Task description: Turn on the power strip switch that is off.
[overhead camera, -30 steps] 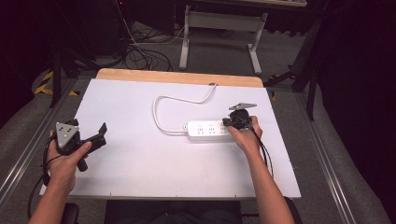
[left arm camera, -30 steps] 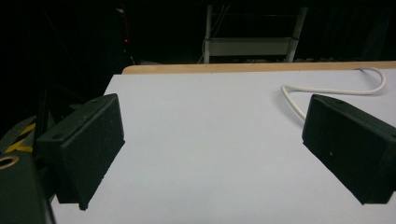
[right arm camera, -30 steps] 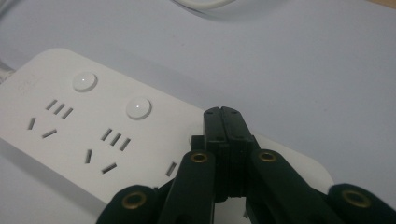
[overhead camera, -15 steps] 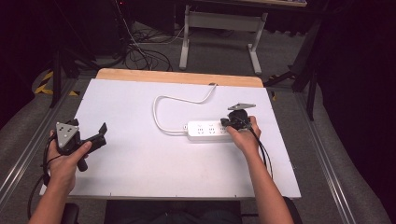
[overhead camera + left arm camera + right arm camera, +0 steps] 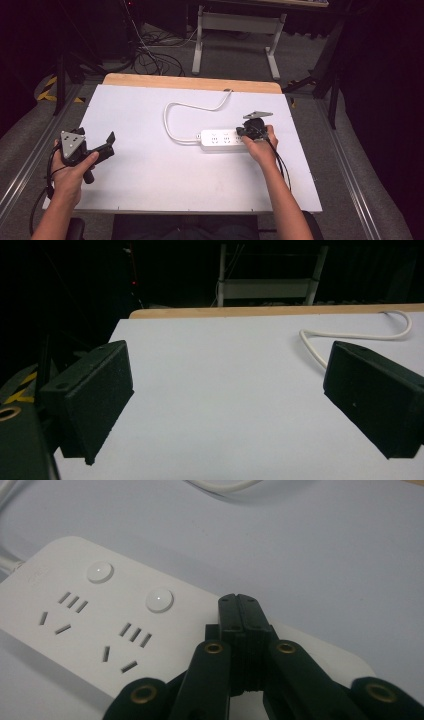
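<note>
Pressed together with nothing between, jaws of the right gripper [image 5: 239,600], tips down on the right end of the white power strip [image 5: 95,625]. Strip mid-table, white cord [image 5: 186,107] looping toward the far edge. Spread wide and empty, left gripper [image 5: 102,145] near the table's [image 5: 150,185] left edge.

No readable text; faint embossed mark on power strip [image 5: 115,630] illegible

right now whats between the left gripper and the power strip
Bare white tabletop, seen in the high view. The left gripper sits apart from the power strip; the strip's cord loops further back.
</note>
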Demonstrator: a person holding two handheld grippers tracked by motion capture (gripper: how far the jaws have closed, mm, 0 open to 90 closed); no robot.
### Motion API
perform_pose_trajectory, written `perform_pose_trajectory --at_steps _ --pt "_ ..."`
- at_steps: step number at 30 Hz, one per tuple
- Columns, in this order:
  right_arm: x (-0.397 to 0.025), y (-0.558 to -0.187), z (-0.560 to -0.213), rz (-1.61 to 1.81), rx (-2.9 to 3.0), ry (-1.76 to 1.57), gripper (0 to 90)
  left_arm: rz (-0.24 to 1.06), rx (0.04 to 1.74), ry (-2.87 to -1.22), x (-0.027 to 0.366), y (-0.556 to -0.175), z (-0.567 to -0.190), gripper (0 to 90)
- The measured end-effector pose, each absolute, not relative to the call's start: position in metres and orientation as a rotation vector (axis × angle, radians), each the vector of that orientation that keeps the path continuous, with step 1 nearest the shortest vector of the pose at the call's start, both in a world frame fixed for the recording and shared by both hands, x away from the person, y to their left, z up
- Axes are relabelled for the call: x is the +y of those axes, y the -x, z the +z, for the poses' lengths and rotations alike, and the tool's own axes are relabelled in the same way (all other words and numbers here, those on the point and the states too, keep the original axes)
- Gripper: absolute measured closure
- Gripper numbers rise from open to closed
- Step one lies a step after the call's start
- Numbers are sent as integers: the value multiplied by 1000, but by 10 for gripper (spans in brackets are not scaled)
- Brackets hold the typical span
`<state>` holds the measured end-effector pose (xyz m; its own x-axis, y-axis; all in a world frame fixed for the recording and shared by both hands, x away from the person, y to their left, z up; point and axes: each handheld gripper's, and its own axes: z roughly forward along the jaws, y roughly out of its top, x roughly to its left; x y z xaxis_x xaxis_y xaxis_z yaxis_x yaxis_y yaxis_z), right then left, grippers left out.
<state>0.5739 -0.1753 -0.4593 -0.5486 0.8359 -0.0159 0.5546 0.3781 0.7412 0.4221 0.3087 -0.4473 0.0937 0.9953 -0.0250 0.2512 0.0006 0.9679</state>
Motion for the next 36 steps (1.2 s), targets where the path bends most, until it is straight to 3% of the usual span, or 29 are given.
perform_pose_trajectory --at_steps 36 --pt "-162 -570 -457 871 2245 -1168 900 978 1331 -1407 311 -422 -448 66"
